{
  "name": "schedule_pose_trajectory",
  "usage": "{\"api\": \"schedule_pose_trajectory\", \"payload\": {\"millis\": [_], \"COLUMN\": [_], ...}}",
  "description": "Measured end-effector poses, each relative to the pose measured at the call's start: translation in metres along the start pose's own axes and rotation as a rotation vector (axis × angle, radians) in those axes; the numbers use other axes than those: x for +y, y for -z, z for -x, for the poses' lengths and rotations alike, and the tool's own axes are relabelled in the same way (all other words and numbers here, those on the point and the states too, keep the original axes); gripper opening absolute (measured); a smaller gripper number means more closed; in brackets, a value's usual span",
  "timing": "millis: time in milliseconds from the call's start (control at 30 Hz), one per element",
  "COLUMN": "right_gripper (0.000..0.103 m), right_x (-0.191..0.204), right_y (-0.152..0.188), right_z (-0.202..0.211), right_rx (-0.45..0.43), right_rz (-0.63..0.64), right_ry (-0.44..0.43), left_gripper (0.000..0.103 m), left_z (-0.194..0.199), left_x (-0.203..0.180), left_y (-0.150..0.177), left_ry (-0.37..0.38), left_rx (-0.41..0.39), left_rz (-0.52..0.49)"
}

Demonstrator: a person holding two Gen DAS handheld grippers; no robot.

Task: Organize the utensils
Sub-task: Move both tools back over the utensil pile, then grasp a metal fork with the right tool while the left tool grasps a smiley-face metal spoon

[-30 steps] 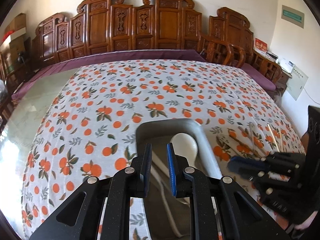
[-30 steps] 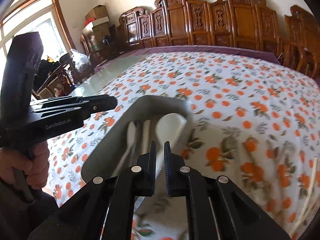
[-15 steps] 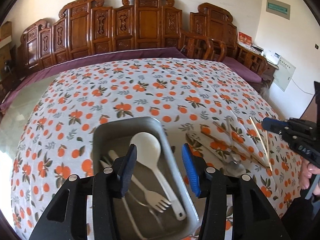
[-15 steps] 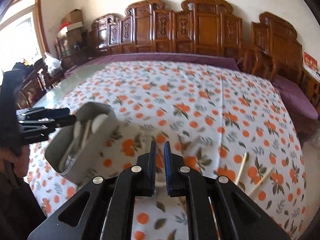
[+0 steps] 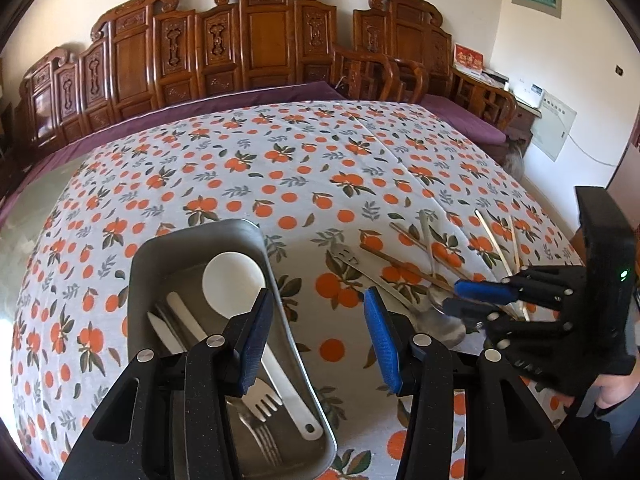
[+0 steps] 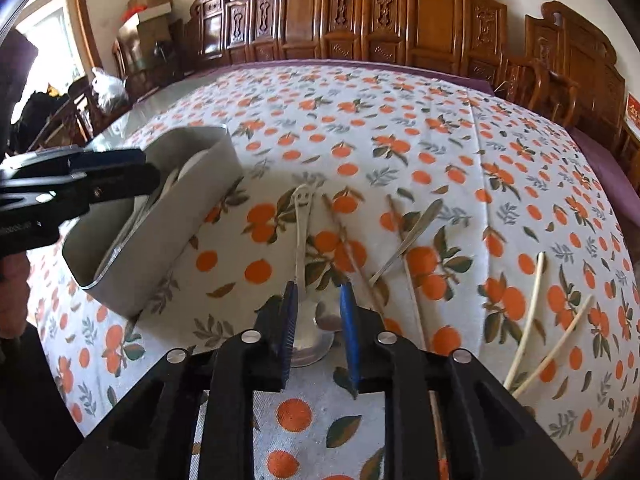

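On the worktop (image 5: 320, 152), with its cloth of little oranges, sits a grey metal tray (image 5: 256, 236). Some of the tidying is done. Inside the tray lie a white spoon (image 5: 234, 284), a fork (image 5: 256, 400) and a white knife (image 5: 164, 332), all pointing the same way.

More is left to do. To the right of the tray, loose things lie spread on the cloth — a metal spoon (image 6: 302, 240) with a smiley face cut into its handle, some brown chopsticks (image 5: 412, 268), another thin metal handle (image 6: 412, 232) and two pale chopsticks (image 6: 532, 320) off by themselves, well apart from the tray.

The left gripper (image 5: 318, 338) hangs over the near right side of the tray with its fingers wide apart, holding nothing. The right gripper (image 6: 318, 324) is down low over the bowl of the metal spoon. Its fingers are partly open, one on each side of the spoon, and not squeezing it yet.

I think the spoon gets picked up next and goes in the tray. It looks smooth, shiny and thin, so it may slip.
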State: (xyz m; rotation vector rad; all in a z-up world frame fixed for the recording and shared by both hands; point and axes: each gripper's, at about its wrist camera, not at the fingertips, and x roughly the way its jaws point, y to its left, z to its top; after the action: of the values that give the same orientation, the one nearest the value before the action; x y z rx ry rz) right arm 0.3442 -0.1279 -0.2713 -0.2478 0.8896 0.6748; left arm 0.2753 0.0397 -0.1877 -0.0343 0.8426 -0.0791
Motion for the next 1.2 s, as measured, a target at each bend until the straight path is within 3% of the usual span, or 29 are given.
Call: {"api": "schedule_pose_trajectory", "payload": {"millis": [200, 500, 667, 900, 1200], "right_gripper": [0.024, 0.02, 0.003, 0.001, 0.001], "right_x": [0.003, -0.009, -0.018, -0.041, -0.061], "right_y": [0.005, 0.005, 0.003, 0.01, 0.009], "right_z": [-0.016, -0.021, -0.009, 0.004, 0.036], "right_rx": [0.053, 0.063, 0.038, 0.027, -0.064], "right_rz": [0.023, 0.006, -0.005, -0.038, -0.07], "right_ry": [0.045, 0.078, 0.075, 0.063, 0.01], "left_gripper": [0.045, 0.045, 0.045, 0.045, 0.045], "left_z": [-0.001, 0.002, 0.003, -0.004, -0.024], "left_x": [-0.003, -0.011, -0.024, -0.044, -0.068], "left_y": [0.001, 0.002, 0.003, 0.006, 0.004], "left_ry": [0.002, 0.012, 0.024, 0.018, 0.006], "left_rx": [0.002, -0.002, -0.003, 0.007, 0.045], "left_rz": [-0.005, -0.022, -0.037, -0.046, -0.024]}}
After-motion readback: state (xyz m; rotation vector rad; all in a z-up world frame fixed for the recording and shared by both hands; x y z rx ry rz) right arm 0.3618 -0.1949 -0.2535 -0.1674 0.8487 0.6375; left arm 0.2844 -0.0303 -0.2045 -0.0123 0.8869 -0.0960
